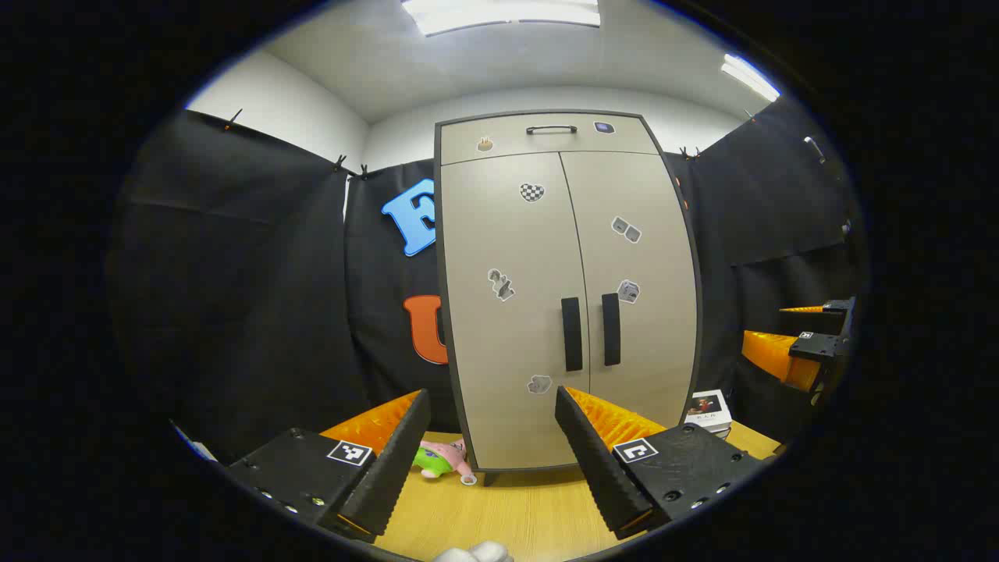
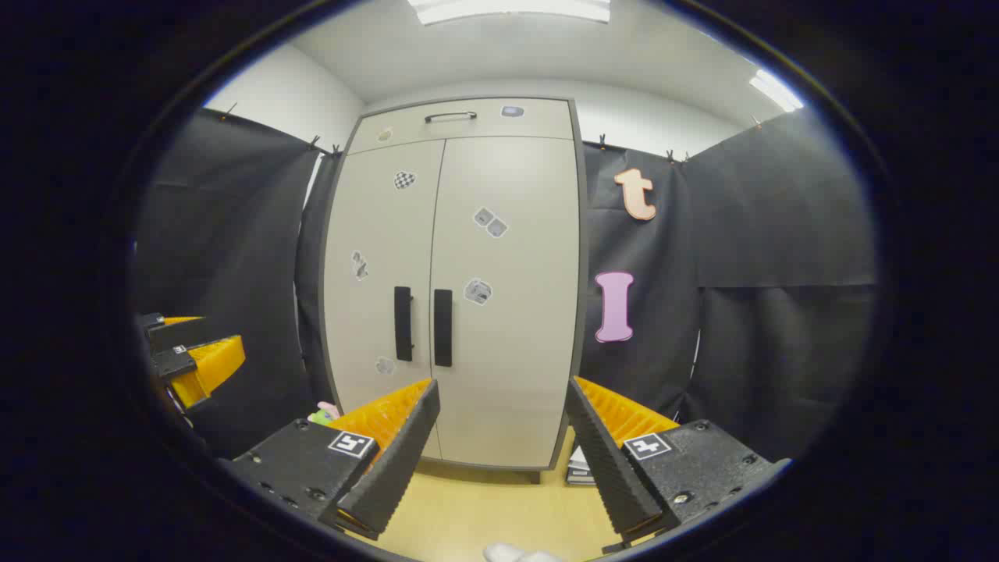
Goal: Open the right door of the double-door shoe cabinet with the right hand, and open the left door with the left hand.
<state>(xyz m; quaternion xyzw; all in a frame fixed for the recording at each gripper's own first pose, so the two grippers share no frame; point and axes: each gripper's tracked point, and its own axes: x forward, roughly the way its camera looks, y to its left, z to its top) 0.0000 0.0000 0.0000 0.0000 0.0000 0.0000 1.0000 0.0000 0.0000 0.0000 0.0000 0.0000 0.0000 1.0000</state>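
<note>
Left gripper view: left gripper [image 1: 492, 449] gaping wide, holding nothing, facing shoe cabinet [image 1: 566, 297] standing far on table [image 1: 515, 515], lining up left handle [image 1: 572, 334]
Right gripper view: right gripper [image 2: 503, 445] likewise spread wide, aiming toward right handle [image 2: 442, 328], doors shut

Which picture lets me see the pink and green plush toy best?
The left gripper view. There the plush toy lies in plain sight on the table by the cabinet's lower left corner, between the open fingers. In the right gripper view a small bit of it peeks out behind a finger.
</note>
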